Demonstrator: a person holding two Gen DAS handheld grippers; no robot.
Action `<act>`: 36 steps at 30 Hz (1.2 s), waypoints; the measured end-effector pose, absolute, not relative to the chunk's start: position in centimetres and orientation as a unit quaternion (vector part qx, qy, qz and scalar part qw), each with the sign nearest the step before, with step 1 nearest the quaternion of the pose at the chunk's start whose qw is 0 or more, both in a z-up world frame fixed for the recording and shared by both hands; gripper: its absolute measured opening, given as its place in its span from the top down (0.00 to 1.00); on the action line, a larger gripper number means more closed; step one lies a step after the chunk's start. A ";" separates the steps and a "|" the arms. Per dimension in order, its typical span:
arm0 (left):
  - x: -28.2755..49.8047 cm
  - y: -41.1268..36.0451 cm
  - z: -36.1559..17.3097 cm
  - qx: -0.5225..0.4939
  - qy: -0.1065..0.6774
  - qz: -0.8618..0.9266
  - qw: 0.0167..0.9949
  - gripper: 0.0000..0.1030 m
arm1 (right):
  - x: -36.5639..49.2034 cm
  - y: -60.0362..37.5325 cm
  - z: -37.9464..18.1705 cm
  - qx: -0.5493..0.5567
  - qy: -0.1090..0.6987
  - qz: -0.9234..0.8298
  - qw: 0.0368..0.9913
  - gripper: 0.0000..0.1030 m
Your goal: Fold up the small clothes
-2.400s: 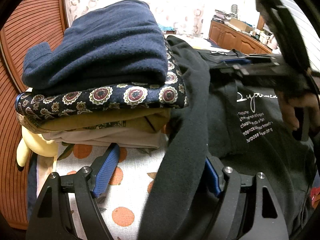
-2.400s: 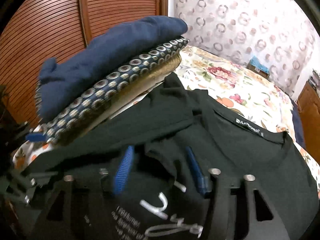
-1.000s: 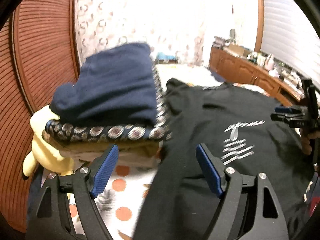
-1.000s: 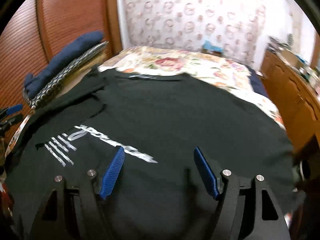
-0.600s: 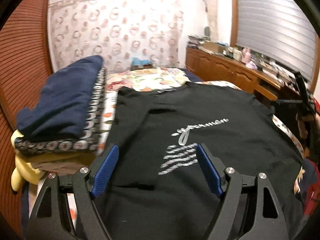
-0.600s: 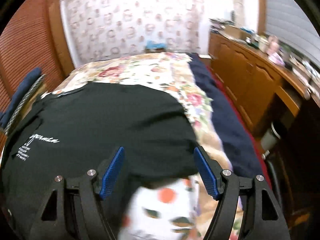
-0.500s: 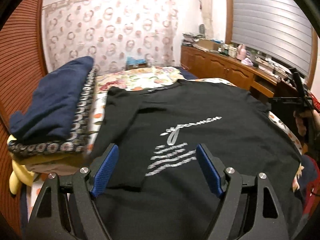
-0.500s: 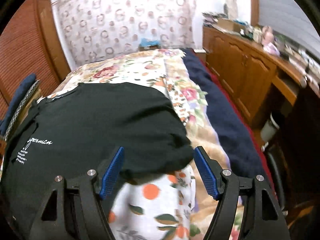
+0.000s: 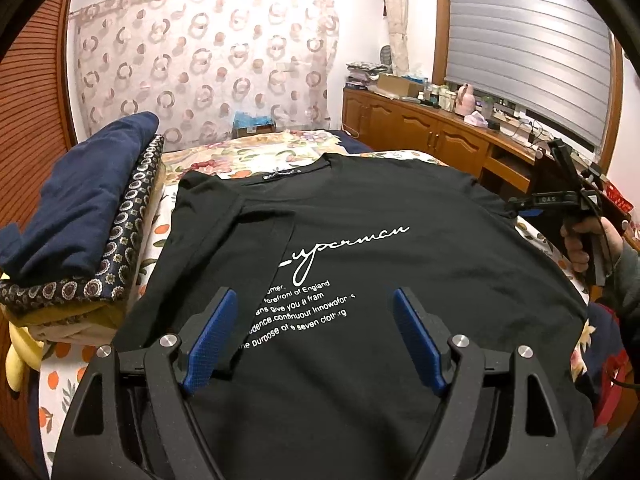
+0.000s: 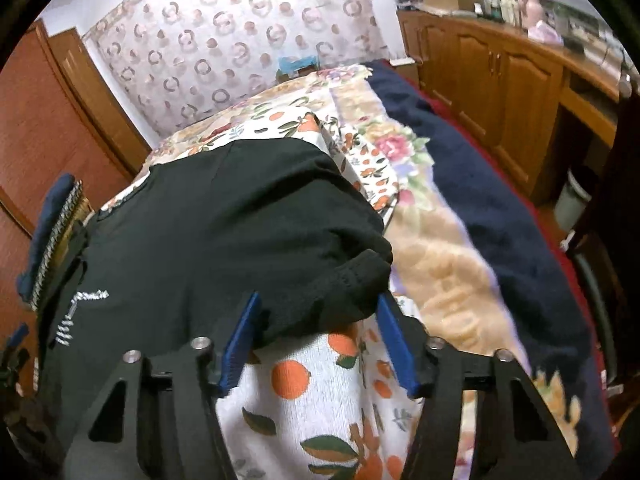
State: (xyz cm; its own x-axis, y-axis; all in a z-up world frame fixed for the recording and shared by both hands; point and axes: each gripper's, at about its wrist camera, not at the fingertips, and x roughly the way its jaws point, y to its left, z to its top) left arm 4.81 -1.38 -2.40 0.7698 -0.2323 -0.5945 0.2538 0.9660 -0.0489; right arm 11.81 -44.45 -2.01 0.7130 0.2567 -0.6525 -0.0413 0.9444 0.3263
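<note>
Stack of folded clothes [image 9: 80,220] hems the black T-shirt's [image 9: 360,240] left side; bedspread [image 10: 440,248] lies open right.

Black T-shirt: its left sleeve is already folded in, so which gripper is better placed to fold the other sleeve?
Probably the right gripper: open, the black T-shirt's unfolded sleeve bunched between its fingers. The left gripper hangs open above the chest print.
</note>
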 end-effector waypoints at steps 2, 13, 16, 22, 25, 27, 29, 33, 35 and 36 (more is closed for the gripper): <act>4.8 -1.4 -2.5 0.017 0.315 -0.128 0.940 0.22 | 12.1 -44.7 -2.1 0.151 0.370 0.083 0.913 0.64; 4.9 -0.8 -2.6 0.012 0.317 -0.118 0.941 0.22 | 9.0 -41.7 3.2 0.116 0.258 0.121 0.951 0.93; 4.9 -0.9 -2.8 0.010 0.318 -0.121 0.940 0.22 | 7.6 -38.3 4.6 0.077 0.244 0.157 0.954 0.93; 4.8 -1.3 -3.3 0.013 0.323 -0.128 0.938 0.22 | 5.5 -33.2 3.1 0.042 0.271 0.223 0.935 0.93; 4.6 -1.4 -3.4 0.011 0.323 -0.131 0.937 0.22 | 4.8 -31.6 0.9 0.007 0.306 0.215 0.927 0.83; 4.6 -1.4 -3.5 0.009 0.324 -0.132 0.937 0.22 | 4.3 -31.6 0.1 -0.008 0.308 0.208 0.928 0.72; 4.6 -1.4 -3.5 0.008 0.326 -0.132 0.936 0.22 | 4.0 -32.3 -0.1 -0.007 0.308 0.202 0.930 0.55; 4.5 -1.5 -3.5 0.006 0.324 -0.133 0.936 0.22 | 3.2 -32.8 1.2 0.002 0.292 0.188 0.938 0.49; 4.3 -1.6 -3.4 0.003 0.322 -0.134 0.937 0.22 | 3.3 -33.4 1.9 0.009 0.285 0.182 0.941 0.49; 4.4 -1.6 -3.4 0.001 0.321 -0.134 0.937 0.22 | 3.3 -34.2 2.3 0.017 0.280 0.176 0.944 0.49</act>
